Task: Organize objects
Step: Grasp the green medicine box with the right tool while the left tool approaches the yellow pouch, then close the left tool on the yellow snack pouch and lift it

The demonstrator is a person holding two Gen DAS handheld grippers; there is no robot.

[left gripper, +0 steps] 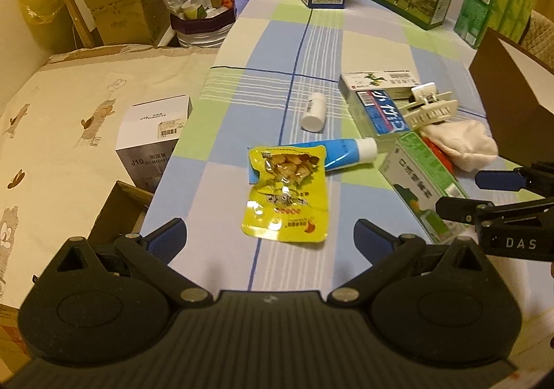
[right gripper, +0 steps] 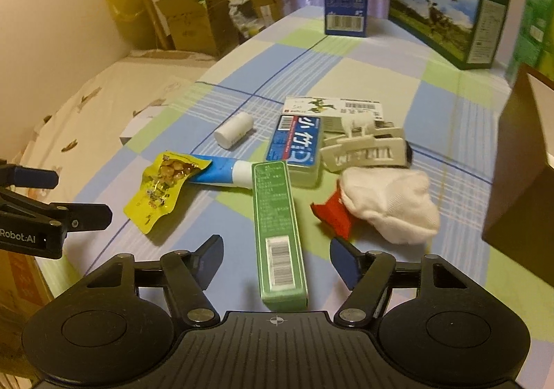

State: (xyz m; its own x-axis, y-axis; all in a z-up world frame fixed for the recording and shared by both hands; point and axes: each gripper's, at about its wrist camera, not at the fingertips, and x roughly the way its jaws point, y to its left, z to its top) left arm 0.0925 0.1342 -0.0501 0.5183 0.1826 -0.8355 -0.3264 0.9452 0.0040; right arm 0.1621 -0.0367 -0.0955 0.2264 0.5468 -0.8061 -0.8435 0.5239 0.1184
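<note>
Green, long carton (right gripper: 279,233) lies flat between the wide-spread right gripper (right gripper: 275,259); left gripper (left gripper: 270,236) likewise wide, empty.

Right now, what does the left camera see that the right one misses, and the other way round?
Only the left wrist view shows the humidifier box's J10 label beside the table. Only the right wrist view shows the green box's barcode end between the open right tongs. Both show the yellow snack pouch, blue tube, white bottle and white sock.
</note>
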